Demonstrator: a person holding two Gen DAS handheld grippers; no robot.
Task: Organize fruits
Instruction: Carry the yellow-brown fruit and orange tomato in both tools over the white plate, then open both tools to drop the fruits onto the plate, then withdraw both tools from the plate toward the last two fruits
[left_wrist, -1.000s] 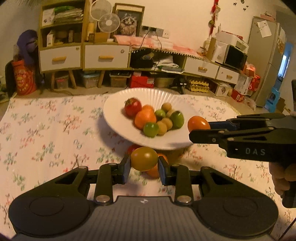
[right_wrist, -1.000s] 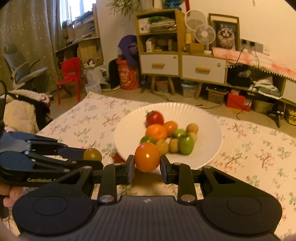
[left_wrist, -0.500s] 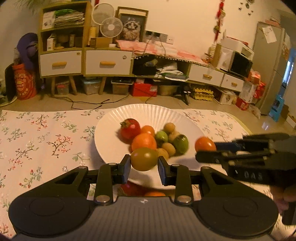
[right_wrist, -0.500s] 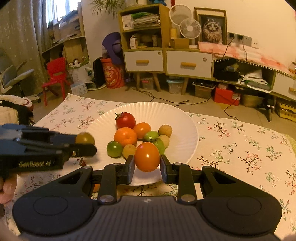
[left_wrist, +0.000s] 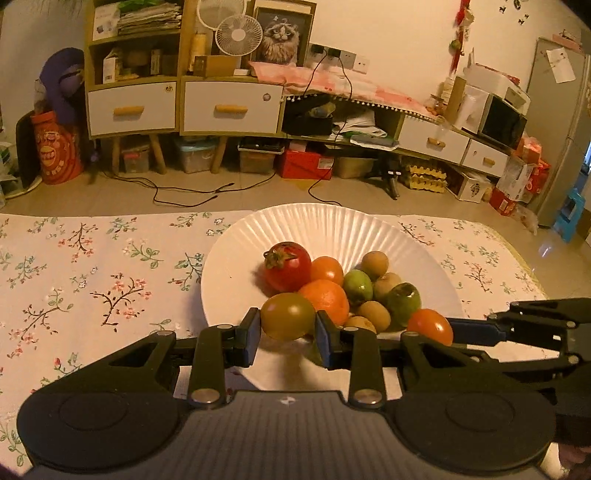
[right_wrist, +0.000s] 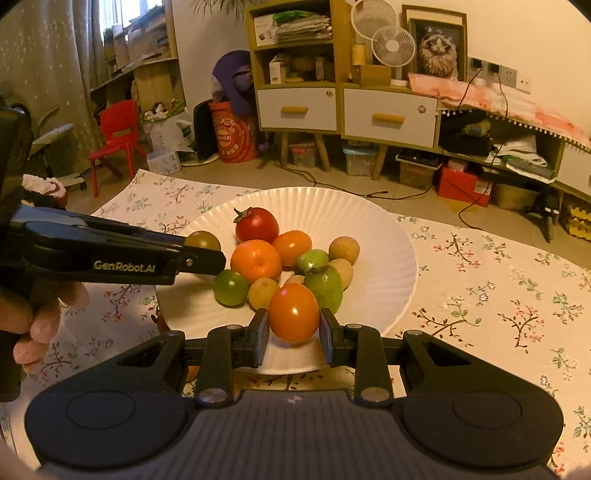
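A white paper plate (left_wrist: 236, 258) (right_wrist: 384, 258) on the floral tablecloth holds a red tomato (left_wrist: 287, 266) (right_wrist: 257, 224), oranges (left_wrist: 325, 300) (right_wrist: 256, 260), green fruits (right_wrist: 231, 287) and small brown fruits (right_wrist: 344, 249). My left gripper (left_wrist: 287, 328) (right_wrist: 201, 254) is shut on an olive-brown tomato (left_wrist: 287, 320) (right_wrist: 202, 240) over the plate's near left rim. My right gripper (right_wrist: 293, 330) (left_wrist: 436, 332) is shut on an orange tomato (right_wrist: 293, 312) (left_wrist: 430, 325) over the plate's near right part.
The floral tablecloth (left_wrist: 92, 280) (right_wrist: 498, 295) surrounds the plate. A piece of fruit (right_wrist: 190, 373) lies partly hidden under the plate's near edge. Cabinets (left_wrist: 184, 103), boxes and cables stand beyond the table; a red chair (right_wrist: 118, 136) is at far left.
Both grippers moved forward over the plate, each still holding its tomato. The plate and its fruits appear closer; the fruits seen under the plate's front edge are now mostly out of sight.
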